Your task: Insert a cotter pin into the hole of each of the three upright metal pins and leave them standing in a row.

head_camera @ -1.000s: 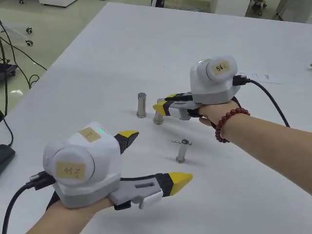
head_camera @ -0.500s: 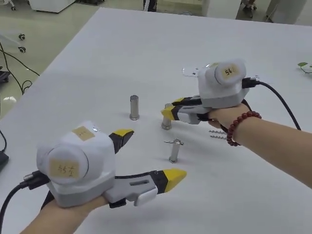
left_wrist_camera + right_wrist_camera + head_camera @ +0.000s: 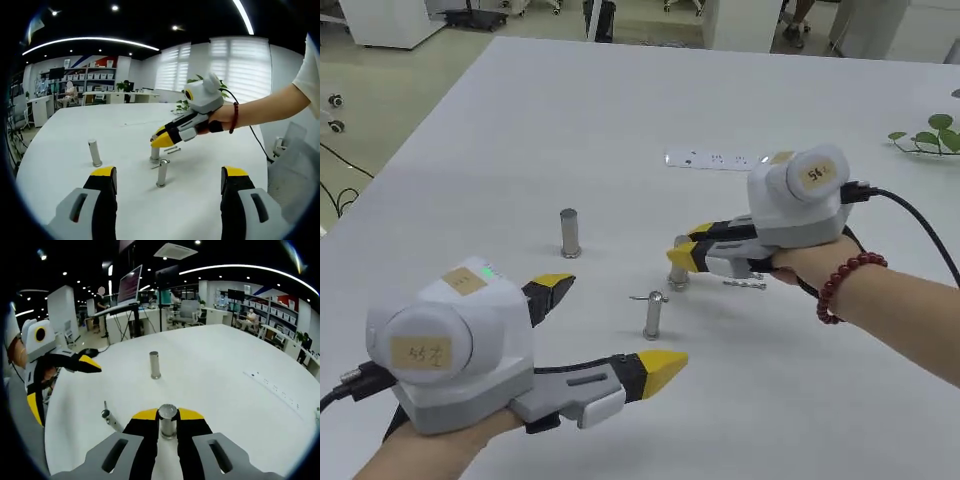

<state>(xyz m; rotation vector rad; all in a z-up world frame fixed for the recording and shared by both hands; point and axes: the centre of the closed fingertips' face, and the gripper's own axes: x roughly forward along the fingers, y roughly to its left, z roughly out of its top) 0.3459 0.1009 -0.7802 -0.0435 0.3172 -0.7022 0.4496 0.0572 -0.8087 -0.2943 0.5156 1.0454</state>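
Metal pins stand well apart on the smooth white table [image 3: 520,120]. The left pin [image 3: 570,232] is bare. The near pin [image 3: 653,318] already carries a cotter pin [image 3: 640,297] crosswise through its top. The right pin [image 3: 678,278] is clamped between the closed jaws of the right gripper [image 3: 688,245], with its flat round top showing above them in the right gripper view. The left gripper [image 3: 608,325] hovers nearer the person with its yellow-tipped jaws spread wide and holding nothing. What look like spare cotter pins [image 3: 745,284] lie flat on the table just beside the right gripper. The pins are short, polished steel cylinders, likely rigid and fairly dense for their size. On such narrow bases they should topple at a sideways nudge, so a firm grip on the barrel that leaves the cross-hole clear seems best. The cotter pins are thin bent wire, probably very light, a little springy and slippery against the table. Pinching one by its head end should keep the legs free to thread through the hole.
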